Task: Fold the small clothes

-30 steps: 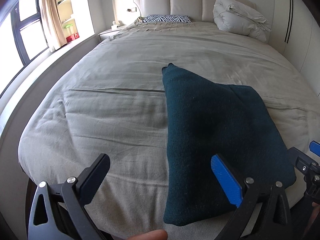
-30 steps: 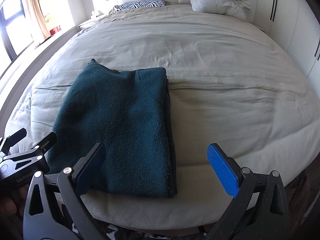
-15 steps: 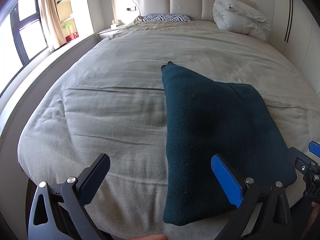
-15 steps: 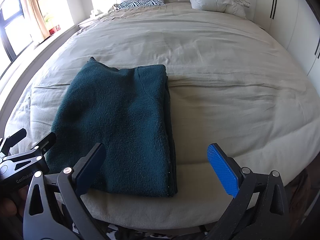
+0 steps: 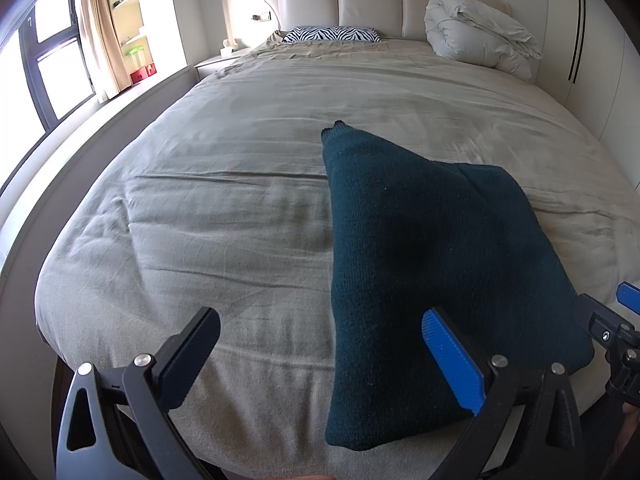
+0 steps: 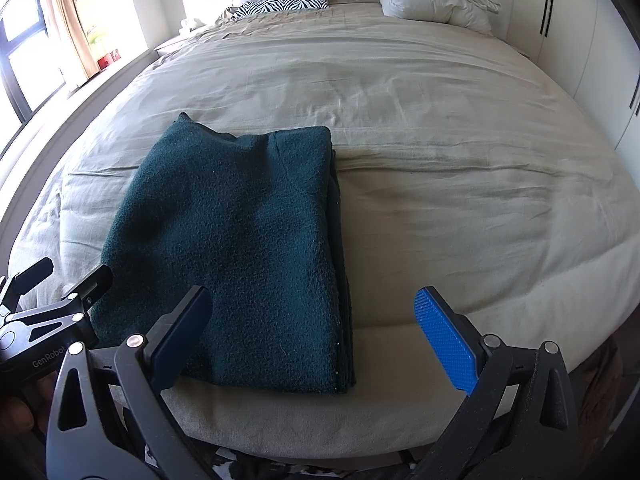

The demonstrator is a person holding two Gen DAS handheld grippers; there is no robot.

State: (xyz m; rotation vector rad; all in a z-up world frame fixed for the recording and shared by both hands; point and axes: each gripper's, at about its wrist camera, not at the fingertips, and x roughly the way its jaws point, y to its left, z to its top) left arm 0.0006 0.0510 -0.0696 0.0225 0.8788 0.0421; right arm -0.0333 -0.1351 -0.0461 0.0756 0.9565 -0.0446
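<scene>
- Two grippers at the bed's [image 6: 460, 152] foot edge: left gripper [image 5: 320, 354] spread wide, holding nothing; right gripper [image 6: 312, 330] likewise wide and empty.
- One dark green folded garment [image 6: 240, 248] lies by the foot edge, long axis running toward the headboard [image 5: 368, 0].
- Only the right view shows its stacked layers along the right side.
- Far end: one zebra pillow [image 5: 332, 34], one bundled duvet [image 5: 476, 36].

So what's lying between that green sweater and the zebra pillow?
Nothing: between the sweater and the pillow there is only bare bedsheet, clearest in the right wrist view.
</scene>
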